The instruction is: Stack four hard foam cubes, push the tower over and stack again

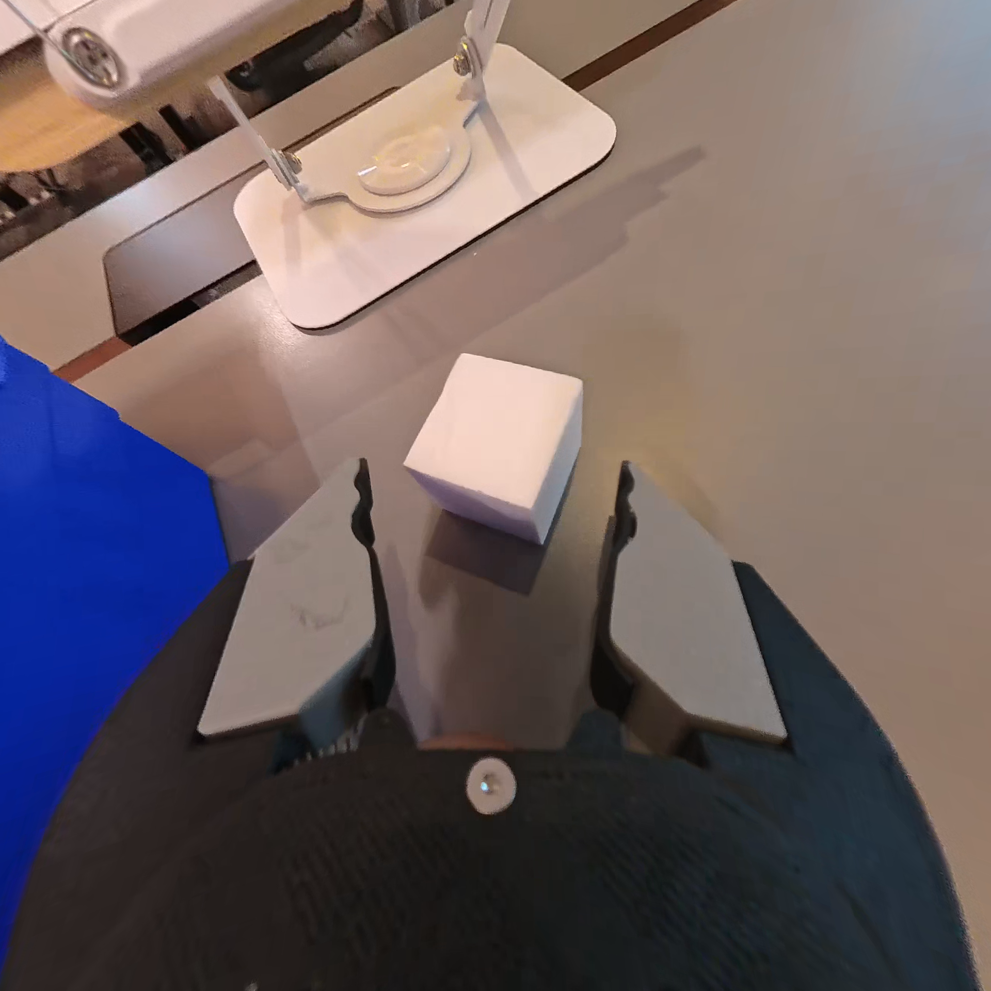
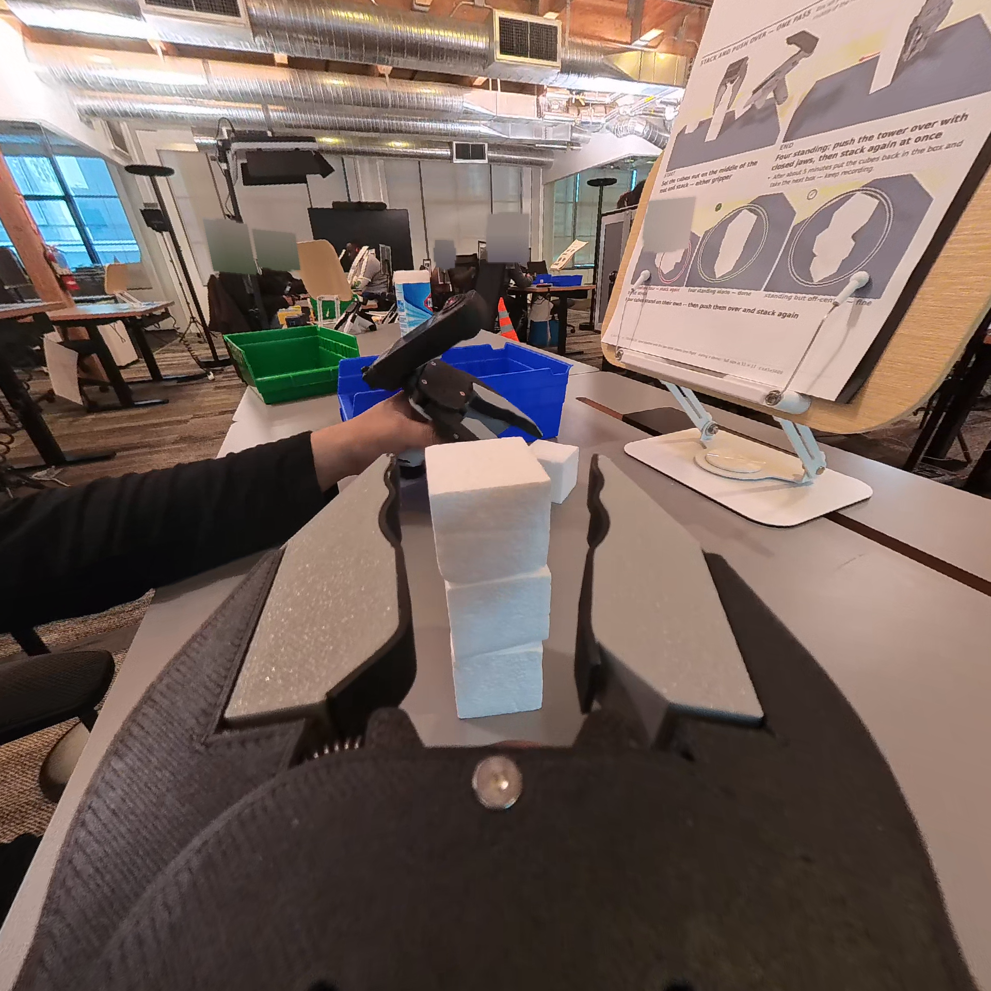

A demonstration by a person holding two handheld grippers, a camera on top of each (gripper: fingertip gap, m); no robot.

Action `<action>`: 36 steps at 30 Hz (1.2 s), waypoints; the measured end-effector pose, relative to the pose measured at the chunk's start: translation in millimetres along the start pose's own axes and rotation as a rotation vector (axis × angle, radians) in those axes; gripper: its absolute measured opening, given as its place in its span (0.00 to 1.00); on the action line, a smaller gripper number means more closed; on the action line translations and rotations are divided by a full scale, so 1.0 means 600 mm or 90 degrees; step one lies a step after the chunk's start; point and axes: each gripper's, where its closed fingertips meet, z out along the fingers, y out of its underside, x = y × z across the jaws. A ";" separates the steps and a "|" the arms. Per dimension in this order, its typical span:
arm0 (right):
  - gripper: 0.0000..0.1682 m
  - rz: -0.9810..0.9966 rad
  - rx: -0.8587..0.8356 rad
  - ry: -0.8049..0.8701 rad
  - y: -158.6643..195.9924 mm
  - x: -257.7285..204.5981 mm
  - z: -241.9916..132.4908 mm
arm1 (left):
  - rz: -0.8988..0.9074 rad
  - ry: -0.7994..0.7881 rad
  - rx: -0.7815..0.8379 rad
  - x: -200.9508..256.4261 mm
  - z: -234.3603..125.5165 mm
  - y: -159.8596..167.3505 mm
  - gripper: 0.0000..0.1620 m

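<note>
— Tower [image 2: 493, 579] of three white foam cubes standing on the grey worktop [image 2: 836, 616], slightly staggered, framed between the right gripper [image 2: 493, 477] tips. Fourth cube [image 1: 496, 456] alone on the worktop, just beyond the tower, a little to its right.

— Around them?

— Blue bin [image 2: 509, 383] and green bin [image 2: 292, 364] behind; tilted board with an instruction sheet [image 2: 804, 214] on a white stand [image 2: 751, 482] to the right.

— Jaws?

— Right: spread wide, clear of the tower, touching nothing. Left gripper [image 1: 493, 482]: also wide apart, empty, lone cube just ahead of the tips.

— Hidden or unclear?

— Lone cube half covered by the tower from the right wrist view. Blue bin cut off at the left wrist view's edge. Background blurred in patches.
</note>
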 end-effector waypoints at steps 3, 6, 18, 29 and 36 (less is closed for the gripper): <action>0.40 0.001 -0.006 -0.003 0.004 -0.002 0.002 | -0.010 0.013 -0.007 0.001 0.007 0.007 0.56; 0.40 -0.002 -0.013 -0.005 0.008 -0.004 0.005 | -0.018 0.034 -0.026 0.008 0.021 0.020 0.56; 0.40 0.000 -0.017 -0.003 0.011 -0.002 0.006 | -0.011 0.089 -0.022 0.034 0.012 0.012 0.34; 0.39 -0.003 0.004 0.008 -0.002 0.004 -0.004 | 0.002 0.346 0.208 0.152 -0.103 -0.108 0.34; 0.39 -0.008 0.034 0.008 -0.018 0.004 -0.013 | 0.083 0.582 0.362 0.254 -0.233 -0.150 0.34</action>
